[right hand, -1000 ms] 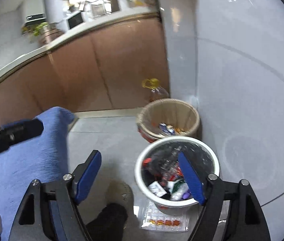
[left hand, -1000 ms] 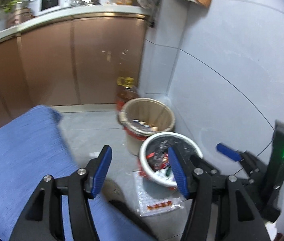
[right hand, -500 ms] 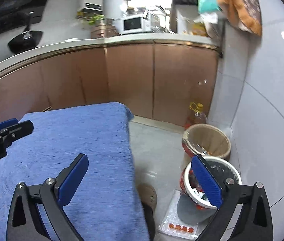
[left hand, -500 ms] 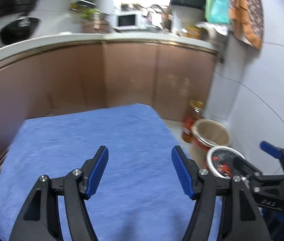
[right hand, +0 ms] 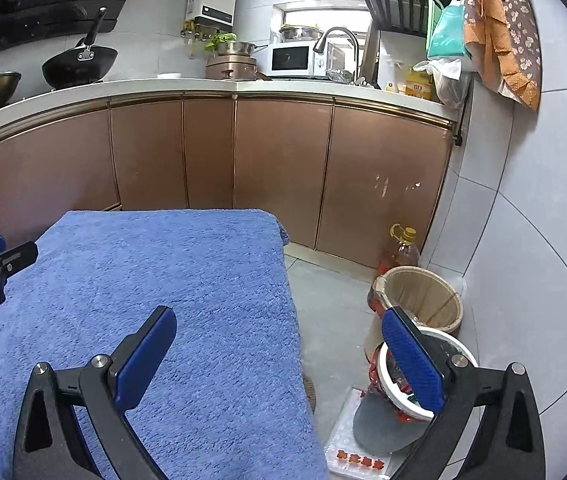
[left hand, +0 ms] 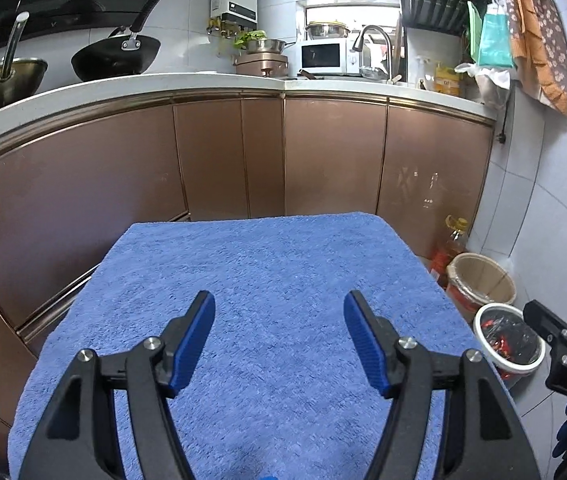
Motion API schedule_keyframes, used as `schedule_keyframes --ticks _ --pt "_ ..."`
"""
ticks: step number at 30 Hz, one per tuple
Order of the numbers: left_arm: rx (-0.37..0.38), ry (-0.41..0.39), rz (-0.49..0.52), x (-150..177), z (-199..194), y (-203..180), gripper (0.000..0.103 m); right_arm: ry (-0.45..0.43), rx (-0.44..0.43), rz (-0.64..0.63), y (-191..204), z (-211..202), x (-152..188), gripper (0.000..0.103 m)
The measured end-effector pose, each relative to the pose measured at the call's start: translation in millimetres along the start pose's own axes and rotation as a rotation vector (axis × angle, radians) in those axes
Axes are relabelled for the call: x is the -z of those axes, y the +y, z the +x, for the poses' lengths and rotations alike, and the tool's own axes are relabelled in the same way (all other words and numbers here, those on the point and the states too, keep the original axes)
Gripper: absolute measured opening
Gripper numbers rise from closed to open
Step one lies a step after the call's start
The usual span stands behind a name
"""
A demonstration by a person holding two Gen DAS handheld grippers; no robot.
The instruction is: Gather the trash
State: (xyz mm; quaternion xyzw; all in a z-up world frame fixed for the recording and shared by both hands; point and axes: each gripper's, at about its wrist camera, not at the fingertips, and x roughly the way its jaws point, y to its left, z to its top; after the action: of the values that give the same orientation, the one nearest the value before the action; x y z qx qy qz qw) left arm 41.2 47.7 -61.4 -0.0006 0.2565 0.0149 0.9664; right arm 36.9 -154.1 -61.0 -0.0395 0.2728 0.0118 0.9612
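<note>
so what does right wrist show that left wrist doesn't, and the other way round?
Right wrist only: the floor beside the towel, with a clear packet lying below the white bin, and the right gripper open with nothing between its pads.

Left wrist only: the left gripper open and empty over the middle of the towel.

Both: blue towel, tan bin, white bin holding trash, oil bottle, wok, microwave.
</note>
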Motion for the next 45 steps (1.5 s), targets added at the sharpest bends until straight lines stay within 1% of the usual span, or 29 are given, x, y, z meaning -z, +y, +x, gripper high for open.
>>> schedule_keyframes --ticks 3,10,13,18,27,29,31,45 --pt "0.003 -0.011 0.012 2 -4 -8 0.065 0.005 -0.001 0.014 -7 1 3 0.103" --pt "-0.054 -0.039 0.030 -1 -7 -22 0.065 0.001 0.020 0.052 -28 2 9 0.103" --pt "-0.060 -0.039 0.036 -2 -7 -24 0.065 -0.001 0.035 0.067 -33 2 11 0.103" --pt "-0.062 -0.037 0.044 -1 -6 -27 0.065 0.007 0.034 0.082 -37 7 12 0.103" --pt "-0.043 -0.037 0.057 0 -5 -33 0.066 0.018 0.032 0.094 -43 12 15 0.103" --pt "-0.041 -0.040 0.055 0 -5 -32 0.072 0.017 0.032 0.095 -43 12 15 0.103" --pt "-0.041 -0.047 0.054 0 -7 -32 0.073 0.016 0.032 0.094 -43 12 15 0.103" --pt "-0.019 -0.054 0.041 -4 -12 -29 0.075 0.003 0.031 0.089 -43 9 14 0.103"
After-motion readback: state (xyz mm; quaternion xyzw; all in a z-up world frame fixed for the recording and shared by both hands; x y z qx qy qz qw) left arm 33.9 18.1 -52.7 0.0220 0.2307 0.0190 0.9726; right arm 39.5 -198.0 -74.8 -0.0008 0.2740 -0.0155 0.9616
